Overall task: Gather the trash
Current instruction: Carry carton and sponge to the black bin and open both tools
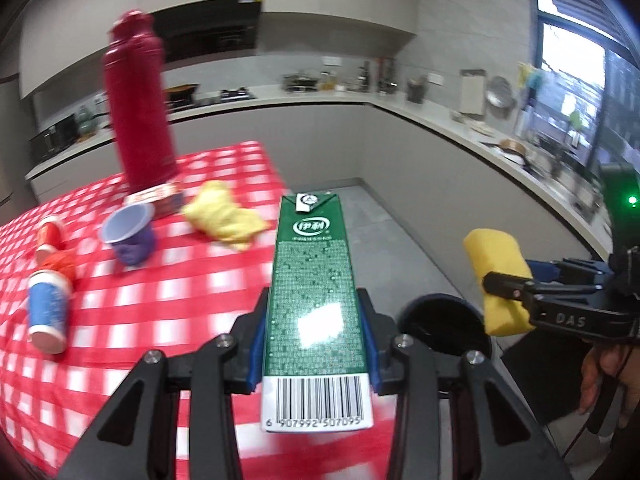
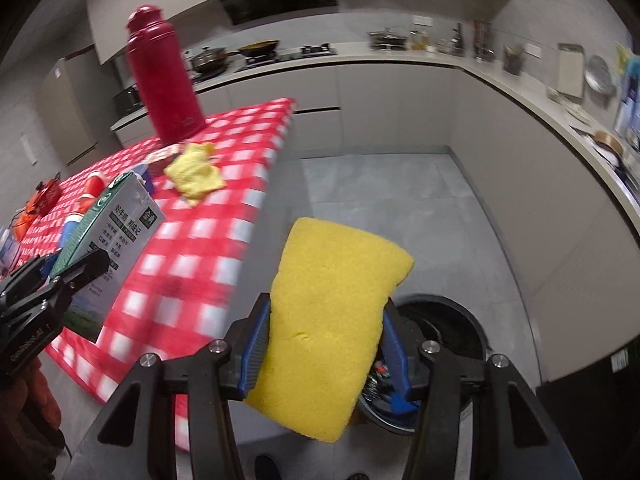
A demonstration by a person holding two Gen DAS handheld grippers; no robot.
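gripping a green milk carton [image 1: 314,300] between its blue pads, the left gripper [image 1: 316,334] has its jaws closed on the carton's two long sides, barcode end nearest the camera and the folded top pointing away. below and to the left of these jaws lies a table under a red and white checked cloth [image 1: 168,280]. on the cloth, beyond the jaws to the left, are a crumpled yellow cloth [image 1: 224,216], a purple cup [image 1: 130,234] on its side, a blue paper cup [image 1: 48,314] lying down and a tall red flask [image 1: 138,104] standing upright.

the right gripper [image 2: 326,344] holds a yellow sponge [image 2: 332,320], its jaws pressed against the sponge's sides so the sponge sticks out past the fingertips. directly under and just beyond these jaws sits a round black bin [image 2: 452,332] on the grey floor, beside the table edge. a person's hand [image 1: 608,376] grasps the right gripper's handle. the two grippers are side by side, apart, the carton to the left of the sponge.
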